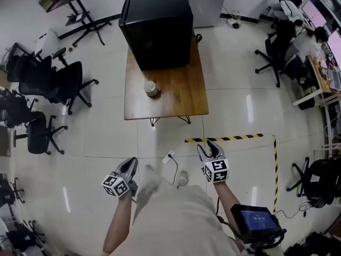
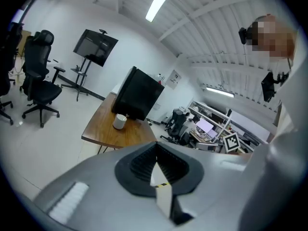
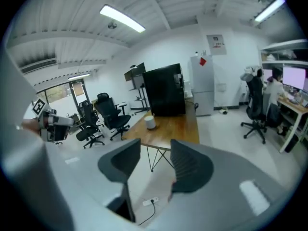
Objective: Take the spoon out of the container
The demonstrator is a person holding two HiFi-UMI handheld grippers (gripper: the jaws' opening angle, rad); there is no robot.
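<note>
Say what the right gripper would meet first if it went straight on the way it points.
Most likely the floor, short of the table. The right gripper is open, empty and tilted downward, and floor fills the gap between its jaws. Depth is hard to judge.

The container [image 1: 151,88] stands on the table [image 1: 178,96], just before the cabinet [image 1: 158,25], chairs [image 1: 56,83] off left.

Small pale container upright on the wooden counter

The container [image 1: 151,88] is a short, cream-white cylinder standing upright on the left half of the brown counter [image 1: 181,97]. It sits just in front of the black box [image 1: 157,25] at the counter's far end. The spoon is too small to make out.
</note>
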